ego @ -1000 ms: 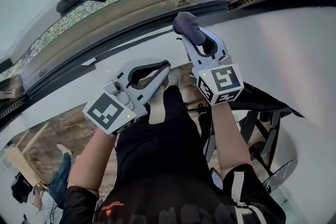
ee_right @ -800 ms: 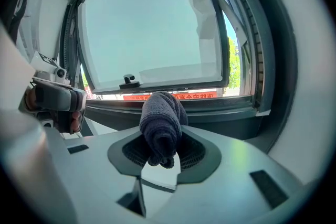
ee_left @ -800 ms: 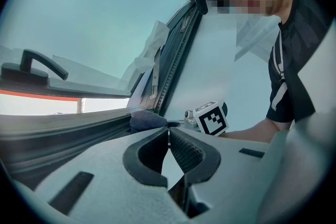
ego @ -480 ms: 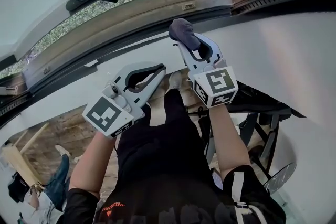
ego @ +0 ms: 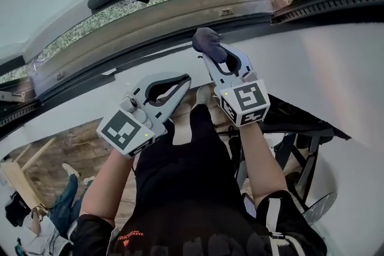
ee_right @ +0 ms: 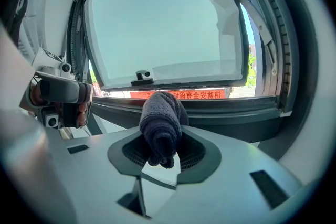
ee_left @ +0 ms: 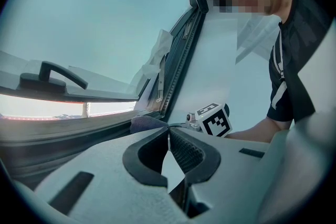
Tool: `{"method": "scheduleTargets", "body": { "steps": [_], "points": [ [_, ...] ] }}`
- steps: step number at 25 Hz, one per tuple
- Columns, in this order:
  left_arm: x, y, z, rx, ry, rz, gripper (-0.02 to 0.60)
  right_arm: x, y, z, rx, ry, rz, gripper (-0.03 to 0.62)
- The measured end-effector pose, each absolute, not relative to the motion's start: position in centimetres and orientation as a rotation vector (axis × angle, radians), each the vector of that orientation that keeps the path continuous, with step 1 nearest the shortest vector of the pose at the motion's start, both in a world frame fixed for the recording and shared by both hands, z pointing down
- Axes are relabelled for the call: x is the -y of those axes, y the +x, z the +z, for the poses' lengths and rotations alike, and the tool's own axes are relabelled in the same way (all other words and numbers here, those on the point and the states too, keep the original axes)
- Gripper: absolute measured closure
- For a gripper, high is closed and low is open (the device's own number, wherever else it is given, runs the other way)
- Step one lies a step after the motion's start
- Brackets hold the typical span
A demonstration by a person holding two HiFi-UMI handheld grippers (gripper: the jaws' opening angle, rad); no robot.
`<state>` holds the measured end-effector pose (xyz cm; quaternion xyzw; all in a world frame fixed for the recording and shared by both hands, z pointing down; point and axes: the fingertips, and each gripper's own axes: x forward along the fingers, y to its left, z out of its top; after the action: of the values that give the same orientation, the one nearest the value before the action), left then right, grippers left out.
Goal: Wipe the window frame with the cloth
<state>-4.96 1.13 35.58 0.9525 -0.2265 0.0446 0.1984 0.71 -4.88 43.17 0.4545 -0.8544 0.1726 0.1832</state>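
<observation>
Your right gripper is clenched on a dark blue cloth, rolled into a thick wad that fills the gap between the jaws and sticks out past their tips. In the head view the cloth sits at upper centre, right at the dark lower edge of the window frame, which sweeps in a curve from the left edge to the upper right. Whether the cloth actually presses on the frame cannot be told from any view. In the right gripper view the wad stands in front of the frame's bottom rail, with the black window handle just above it. Your left gripper hangs lower and to the left of the right one, well apart from the frame, over the white sill. Its jaws are pressed together at the tips with nothing between them, as the left gripper view shows. The marker cube of the right gripper faces up toward you. Below both grippers lies a wooden floor at lower left.
</observation>
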Motion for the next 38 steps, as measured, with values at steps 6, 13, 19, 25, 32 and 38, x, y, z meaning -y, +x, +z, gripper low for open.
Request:
{"method": "scheduleTargets", "body": {
  "steps": [6,13,19,25,32,38],
  "points": [
    [-1.2,-5.6,35.3,0.643,2.662,0.125,0.554,4.4,-1.2,43.2,2.427,1.229,0.481,0.477],
    [-1.0,-6.1,34.9,0.666,2.668,0.123,0.554,4.2,-1.0,42.6,2.426,1.241,0.469,0.477],
    [-0.2,-5.1,33.5,0.667,2.69,0.088,0.554,4.6,1.3,39.8,2.428,1.293,0.412,0.477],
    [1.0,-2.7,31.3,0.637,2.741,0.053,0.554,5.4,5.2,35.6,2.424,1.401,0.333,0.477],
    [2.0,0.7,28.5,0.574,2.808,0.018,0.554,6.4,10.2,31.4,2.401,1.541,0.257,0.479],
    [2.6,3.2,26.4,0.528,2.851,0.003,0.554,7.1,14.2,27.2,2.384,1.641,0.169,0.479]
  ]
}}
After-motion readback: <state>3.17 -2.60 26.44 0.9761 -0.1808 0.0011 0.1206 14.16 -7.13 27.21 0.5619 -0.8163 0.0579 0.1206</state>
